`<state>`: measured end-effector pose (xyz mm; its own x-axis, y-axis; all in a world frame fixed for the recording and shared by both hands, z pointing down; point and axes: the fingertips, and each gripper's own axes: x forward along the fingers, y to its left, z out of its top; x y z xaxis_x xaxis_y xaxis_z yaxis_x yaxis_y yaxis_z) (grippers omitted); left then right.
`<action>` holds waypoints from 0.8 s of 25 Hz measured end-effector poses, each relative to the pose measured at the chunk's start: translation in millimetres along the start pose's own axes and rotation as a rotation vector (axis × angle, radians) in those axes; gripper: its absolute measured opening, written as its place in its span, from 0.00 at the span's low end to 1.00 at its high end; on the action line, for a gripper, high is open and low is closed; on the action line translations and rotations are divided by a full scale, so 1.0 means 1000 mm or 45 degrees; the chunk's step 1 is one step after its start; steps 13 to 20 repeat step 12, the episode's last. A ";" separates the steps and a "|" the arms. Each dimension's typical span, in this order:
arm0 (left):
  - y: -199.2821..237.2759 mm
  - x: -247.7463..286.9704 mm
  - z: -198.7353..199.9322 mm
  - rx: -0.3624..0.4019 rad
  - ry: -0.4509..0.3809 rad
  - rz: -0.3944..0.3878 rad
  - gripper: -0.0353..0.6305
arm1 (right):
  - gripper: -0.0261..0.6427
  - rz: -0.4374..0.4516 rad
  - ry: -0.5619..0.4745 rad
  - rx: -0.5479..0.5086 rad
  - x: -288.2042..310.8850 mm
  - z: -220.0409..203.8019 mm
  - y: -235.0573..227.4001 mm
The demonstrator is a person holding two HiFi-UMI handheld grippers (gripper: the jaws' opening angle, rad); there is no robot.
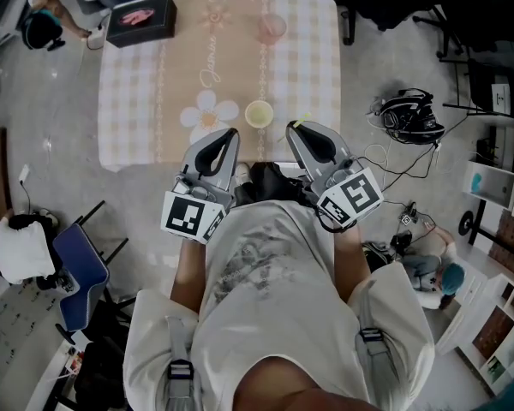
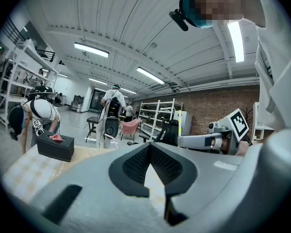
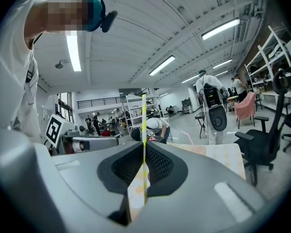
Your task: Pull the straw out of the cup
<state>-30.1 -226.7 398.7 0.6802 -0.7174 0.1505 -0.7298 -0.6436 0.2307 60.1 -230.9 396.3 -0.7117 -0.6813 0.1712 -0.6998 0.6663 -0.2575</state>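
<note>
Over the near edge of the table (image 1: 137,101), I see my right gripper (image 1: 298,129) pinching the yellow straw (image 3: 144,130), upright between its pads and out of the cup (image 1: 259,114). The cup stands on the cloth just ahead, between both grippers. Left gripper (image 1: 231,135): jaws pressed together, nothing in them. Black box (image 1: 141,20) at the far left corner.

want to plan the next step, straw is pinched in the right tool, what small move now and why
Probably lower the right tool toward the tablecloth beside the cup and lay the straw down. It stands clamped upright between the jaws, clear of the cup, so only setting it aside seems left.
</note>
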 end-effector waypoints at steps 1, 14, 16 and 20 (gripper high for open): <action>-0.005 -0.006 -0.003 0.004 -0.002 -0.001 0.06 | 0.07 0.000 -0.005 -0.002 -0.006 -0.003 0.006; -0.031 -0.027 -0.019 0.009 0.000 0.006 0.06 | 0.07 0.011 -0.018 -0.004 -0.031 -0.016 0.026; -0.031 -0.027 -0.019 0.009 0.000 0.006 0.06 | 0.07 0.011 -0.018 -0.004 -0.031 -0.016 0.026; -0.031 -0.027 -0.019 0.009 0.000 0.006 0.06 | 0.07 0.011 -0.018 -0.004 -0.031 -0.016 0.026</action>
